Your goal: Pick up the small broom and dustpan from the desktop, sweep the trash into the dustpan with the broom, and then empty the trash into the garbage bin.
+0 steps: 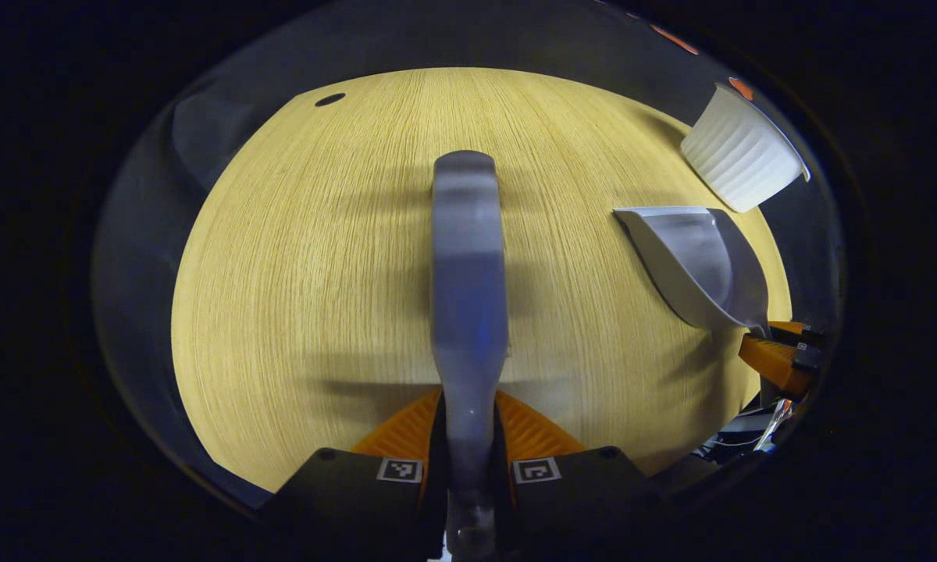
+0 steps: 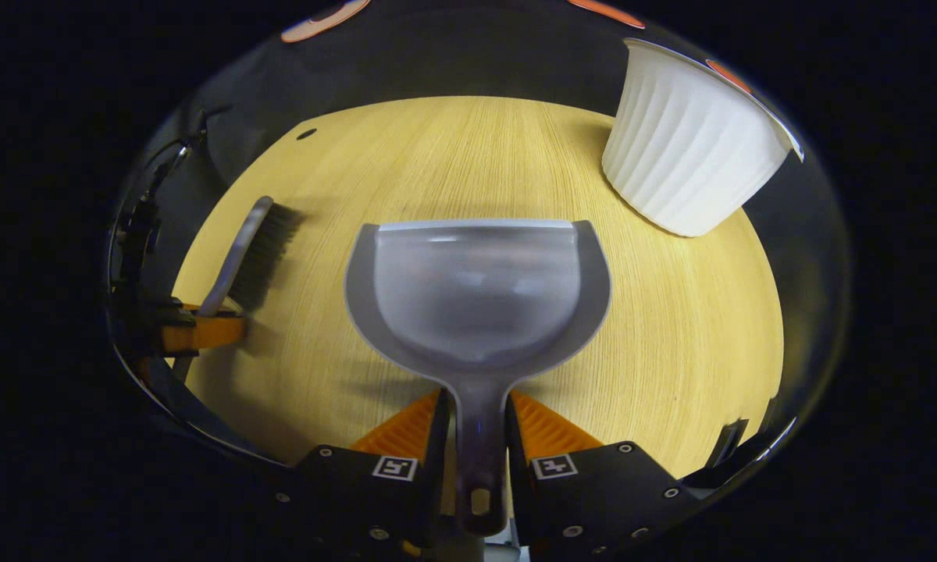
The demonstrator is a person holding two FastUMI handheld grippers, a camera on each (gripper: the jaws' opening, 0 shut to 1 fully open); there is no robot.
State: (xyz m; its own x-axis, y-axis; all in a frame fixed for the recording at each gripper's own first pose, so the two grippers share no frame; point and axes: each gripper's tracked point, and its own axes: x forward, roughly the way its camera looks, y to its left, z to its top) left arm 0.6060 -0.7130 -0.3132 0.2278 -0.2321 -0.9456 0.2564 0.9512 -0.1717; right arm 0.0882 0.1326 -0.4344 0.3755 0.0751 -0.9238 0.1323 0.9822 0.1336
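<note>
Your left gripper (image 1: 468, 437) is clamped on the handle of the small broom (image 1: 468, 289), both orange fingers pressed against the grey handle from either side; the broom runs straight ahead over the wooden desktop (image 1: 304, 273), and seen from behind its back hides the bristles. In the right gripper view you can see that same broom (image 2: 244, 250) from the side, dark bristles pointing toward the desktop (image 2: 695, 328), with your left gripper (image 2: 203, 332) holding its handle at the left edge. Your right gripper (image 2: 476, 437) is closed on the dustpan (image 2: 476, 289), its two orange fingers squeezing the narrow grey handle just below the scoop; the pan's open mouth faces away from you and its straight front lip is level across the view. In the left gripper view the dustpan (image 1: 699, 265) sits off to the right, with your right gripper (image 1: 781, 355) at its handle end. Beyond the dustpan, at the far right corner of the desktop, stands the white ribbed garbage bin (image 2: 687, 148), apart from the pan's lip; you also see it from the left gripper (image 1: 738, 152), past the dustpan. A small dark hole (image 1: 329, 99) marks the far left part of the desktop.
</note>
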